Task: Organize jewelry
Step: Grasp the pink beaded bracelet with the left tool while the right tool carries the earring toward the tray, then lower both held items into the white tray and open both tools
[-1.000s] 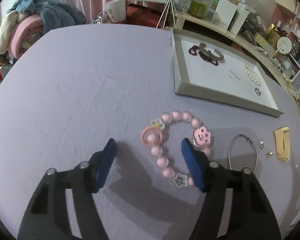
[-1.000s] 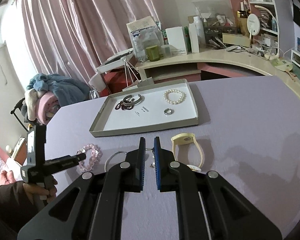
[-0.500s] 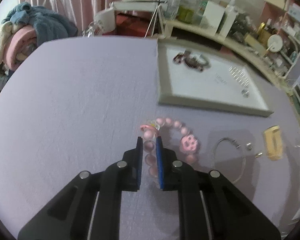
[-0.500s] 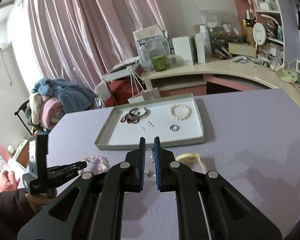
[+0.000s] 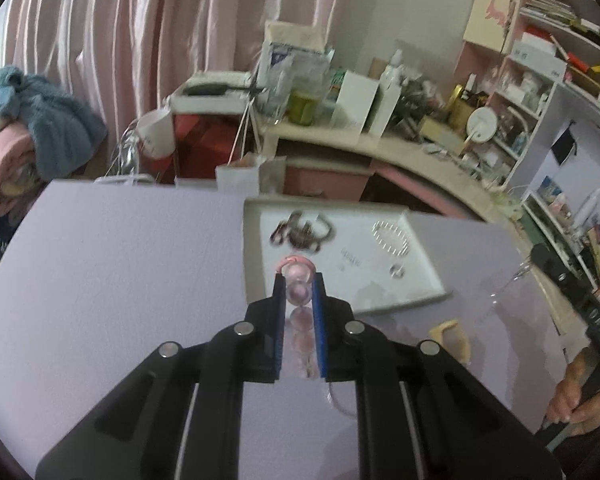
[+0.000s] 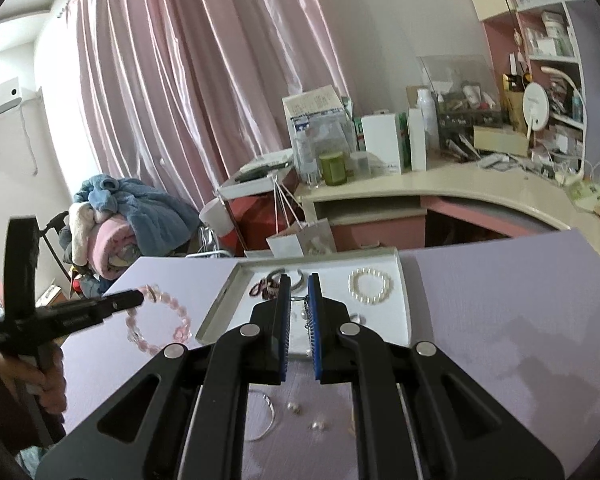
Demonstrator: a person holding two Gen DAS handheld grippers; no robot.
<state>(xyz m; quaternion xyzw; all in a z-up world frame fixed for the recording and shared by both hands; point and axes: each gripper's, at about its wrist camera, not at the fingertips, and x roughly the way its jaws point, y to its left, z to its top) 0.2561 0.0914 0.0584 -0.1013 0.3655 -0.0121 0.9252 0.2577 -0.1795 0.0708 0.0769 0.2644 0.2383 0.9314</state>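
Our left gripper [image 5: 299, 280] pinches the pink bead bracelet [image 6: 159, 321]; its round shiny beads hang between the fingers. Our right gripper [image 6: 299, 280] is nearly closed, holding nothing.

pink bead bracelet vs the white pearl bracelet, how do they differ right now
The pink bead bracelet hangs in the air, pinched by the left gripper; the white pearl bracelet lies flat in the grey tray. The pink one has bigger, mixed beads and is the wider loop; the pearl one has small, even beads. Both are closed bead loops.
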